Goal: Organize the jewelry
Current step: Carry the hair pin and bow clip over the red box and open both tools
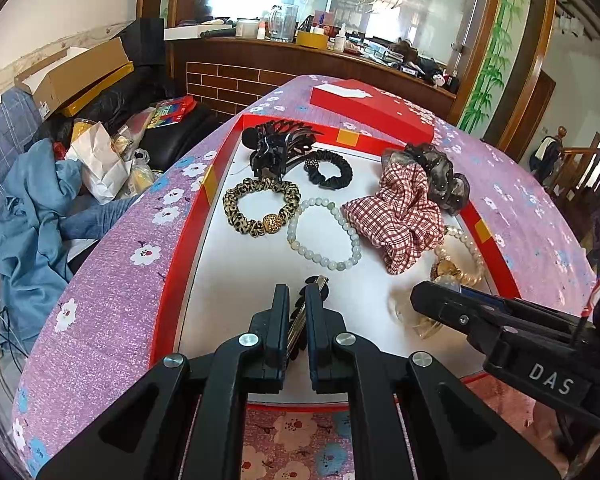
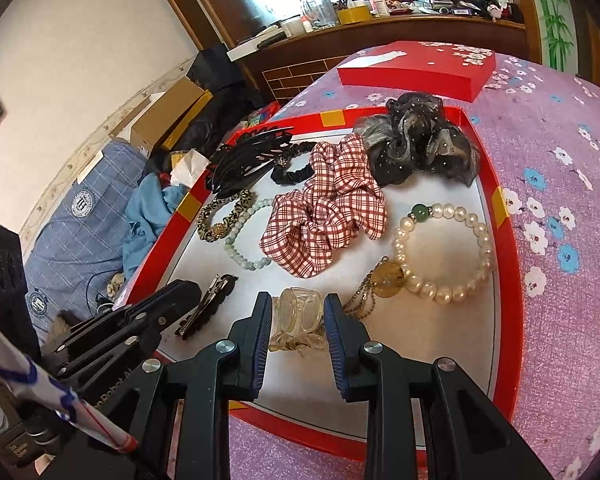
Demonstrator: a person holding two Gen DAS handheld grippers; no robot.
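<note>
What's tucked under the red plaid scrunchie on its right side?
The dark sheer scrunchie and pearl bracelet lie apart from the red plaid scrunchie. Nothing pokes out beneath it; whatever its folds cover is hidden.

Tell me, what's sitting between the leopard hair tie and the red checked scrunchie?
A pale bead bracelet lies between the leopard hair tie and the checked scrunchie, inside the red tray. The left wrist view shows it best.

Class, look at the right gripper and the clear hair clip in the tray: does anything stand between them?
Nothing visible does. The right gripper has the clear hair clip directly between its fingers, on the white floor of the tray. The gold chain lies just beside it, not in the way.
</note>
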